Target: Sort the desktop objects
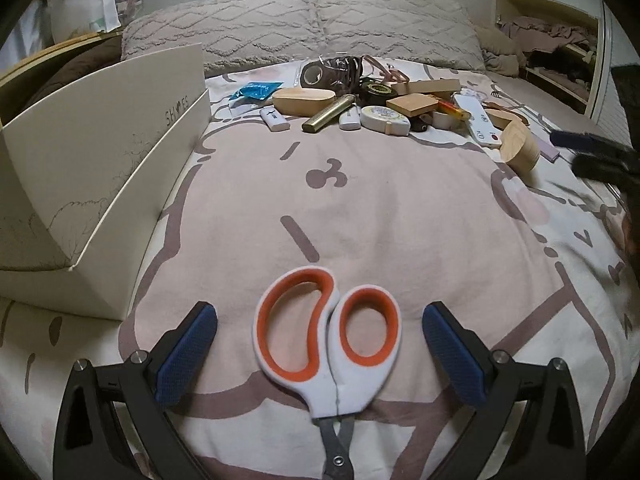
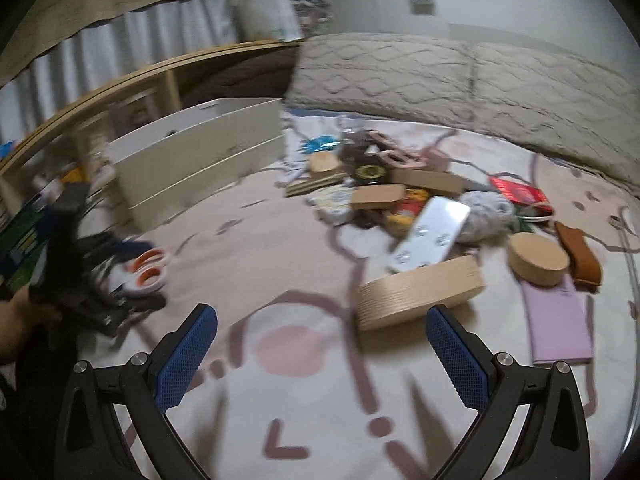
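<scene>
While the bed (image 1: 380,208) is spread with clutter, a box (image 1: 100,168) is kept forward-left of the left tongs (image 1: 320,344), probably for sorted items. A pile (image 1: 392,104) is heaped well ahead. Scissors (image 1: 328,340), white-handled with orange loops, are framed between spread fingers, untouched. The right tongs (image 2: 322,344) are held spread, empty, near a wooden disc (image 2: 416,296).
</scene>
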### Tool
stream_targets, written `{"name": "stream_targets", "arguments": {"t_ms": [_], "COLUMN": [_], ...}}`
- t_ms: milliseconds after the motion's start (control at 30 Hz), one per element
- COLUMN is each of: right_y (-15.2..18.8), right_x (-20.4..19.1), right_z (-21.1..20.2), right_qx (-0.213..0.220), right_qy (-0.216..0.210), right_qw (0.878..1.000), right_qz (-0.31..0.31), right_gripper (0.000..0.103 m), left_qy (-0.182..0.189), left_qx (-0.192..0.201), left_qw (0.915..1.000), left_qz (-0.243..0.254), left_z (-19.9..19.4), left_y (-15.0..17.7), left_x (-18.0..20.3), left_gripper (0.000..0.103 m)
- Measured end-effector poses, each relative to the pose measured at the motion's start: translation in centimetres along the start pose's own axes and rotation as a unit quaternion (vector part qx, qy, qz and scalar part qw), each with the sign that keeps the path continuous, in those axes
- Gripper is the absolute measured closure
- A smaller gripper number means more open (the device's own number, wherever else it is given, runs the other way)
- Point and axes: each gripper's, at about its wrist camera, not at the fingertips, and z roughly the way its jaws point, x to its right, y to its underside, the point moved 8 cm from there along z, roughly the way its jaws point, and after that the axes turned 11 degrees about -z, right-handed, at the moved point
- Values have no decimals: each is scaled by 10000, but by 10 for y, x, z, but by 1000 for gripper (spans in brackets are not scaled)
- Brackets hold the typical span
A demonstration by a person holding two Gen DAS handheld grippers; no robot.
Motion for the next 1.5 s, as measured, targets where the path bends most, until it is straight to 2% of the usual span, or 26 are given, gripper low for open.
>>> {"name": "stream_targets", "arguments": {"t_ms": [133,200,300,367,467,567,667,800,867,967,1133,1200,1333,1500], "right_y": [-12,-21,-34,-30,-17,3,11,8,6,2,8,8,13,19], "right_x": [21,22,13,9,5,0,-4,17,32,49,51,49,45,15], "right_z": [9,14,25,35,39,36,27,20,22,28,48,47,39,28], "right_qx": [-157,-186,-197,-484,-893,-1127,-1174,-1070,-1023,-866,-1046,-989,-949,-957], "right_qy": [230,212,-288,-566,-475,-454,-325,-82,40,-14,17,39,-139,-535], "right_qw": [9995,9996,9993,9968,9947,9925,9925,9942,9947,9959,9945,9951,9952,9938], "right_qz": [137,82,120,276,194,127,-118,-24,117,259,100,69,189,185], "right_gripper": [0,0,0,0,0,0,0,0,0,0,0,0,0,0], "left_qy": [6,21,5,13,26,20,-2,-64,42,264,399,431,471,463], "left_qx": [136,139,150,125,62,32,17,8,67,151,226,239,247,259], "left_qw": [9999,9999,9999,9999,10000,10000,10000,10000,10000,9995,9988,9987,9985,9986], "left_qz": [-24,-32,-15,-25,-42,-48,-41,-4,-52,-132,-154,-161,-163,-78], "left_z": [-1,-1,0,0,1,1,1,2,1,-2,-4,-5,-5,-5], "left_y": [1,1,1,1,1,1,2,3,2,1,0,0,-1,-1], "left_x": [0,-1,0,-1,0,0,1,1,1,1,1,1,1,4], "left_gripper": [0,0,0,0,0,0,0,0,0,0,0,0,0,0]}}
